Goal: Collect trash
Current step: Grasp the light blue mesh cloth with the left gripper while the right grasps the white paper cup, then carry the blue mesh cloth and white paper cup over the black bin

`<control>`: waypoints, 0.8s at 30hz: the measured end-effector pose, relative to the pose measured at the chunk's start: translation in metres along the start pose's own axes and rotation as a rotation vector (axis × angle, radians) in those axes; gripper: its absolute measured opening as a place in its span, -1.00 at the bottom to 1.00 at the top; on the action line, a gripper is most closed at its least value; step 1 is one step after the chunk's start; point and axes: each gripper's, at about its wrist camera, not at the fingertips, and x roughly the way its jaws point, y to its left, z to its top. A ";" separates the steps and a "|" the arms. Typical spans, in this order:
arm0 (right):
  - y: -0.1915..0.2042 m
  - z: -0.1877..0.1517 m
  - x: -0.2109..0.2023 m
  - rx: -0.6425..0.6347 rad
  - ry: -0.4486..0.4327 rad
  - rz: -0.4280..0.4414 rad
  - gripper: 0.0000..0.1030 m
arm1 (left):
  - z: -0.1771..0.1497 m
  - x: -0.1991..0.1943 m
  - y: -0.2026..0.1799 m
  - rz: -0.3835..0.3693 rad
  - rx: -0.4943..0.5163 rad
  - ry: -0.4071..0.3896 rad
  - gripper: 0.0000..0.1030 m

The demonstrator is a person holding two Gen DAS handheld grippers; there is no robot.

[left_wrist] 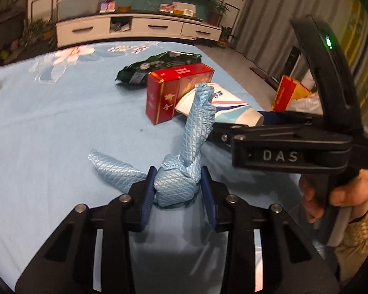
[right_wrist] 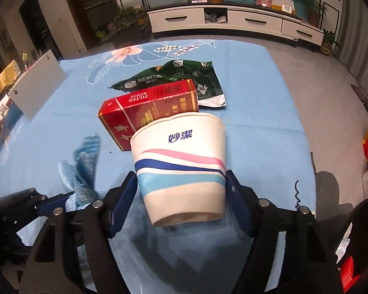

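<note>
My left gripper [left_wrist: 177, 189] is shut on a crumpled light-blue cloth [left_wrist: 181, 171], one end sticking up and one trailing left on the table. My right gripper [right_wrist: 181, 196] is shut on a white paper cup [right_wrist: 181, 169] with pink and blue stripes, held on its side, mouth pointing away. The cup [left_wrist: 228, 109] and right gripper [left_wrist: 235, 125] show to the right in the left wrist view. The cloth [right_wrist: 83, 171] and left gripper [right_wrist: 56, 203] show at lower left in the right wrist view. A red cigarette box [right_wrist: 149, 107] and a green wafer wrapper [right_wrist: 184, 78] lie beyond the cup.
The table has a light-blue flowered cover [left_wrist: 49, 122]. A white board [right_wrist: 36, 83] stands at its left edge. An orange-red box [left_wrist: 285, 93] and plastic sit off the table's right side. A white TV cabinet [right_wrist: 233, 19] stands behind.
</note>
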 end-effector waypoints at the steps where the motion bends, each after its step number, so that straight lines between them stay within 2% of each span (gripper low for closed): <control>1: -0.001 -0.001 -0.002 0.004 0.000 0.004 0.36 | -0.002 -0.004 0.003 -0.002 -0.020 -0.002 -0.29; 5: -0.002 -0.008 -0.011 0.020 -0.012 0.012 0.30 | -0.010 -0.017 0.006 -0.007 -0.068 -0.004 -0.29; 9: -0.001 -0.026 -0.036 0.052 -0.050 0.031 0.29 | -0.020 -0.034 0.006 -0.003 -0.123 -0.011 -0.29; 16: -0.002 -0.070 -0.096 0.119 -0.095 0.080 0.29 | -0.050 -0.074 -0.007 0.072 -0.192 -0.065 -0.29; 20: -0.011 -0.096 -0.123 0.186 -0.107 0.069 0.29 | -0.063 -0.087 -0.017 0.088 -0.211 -0.047 -0.28; 24: -0.022 -0.114 -0.147 0.238 -0.108 0.045 0.29 | -0.073 -0.102 -0.025 0.084 -0.206 -0.065 -0.28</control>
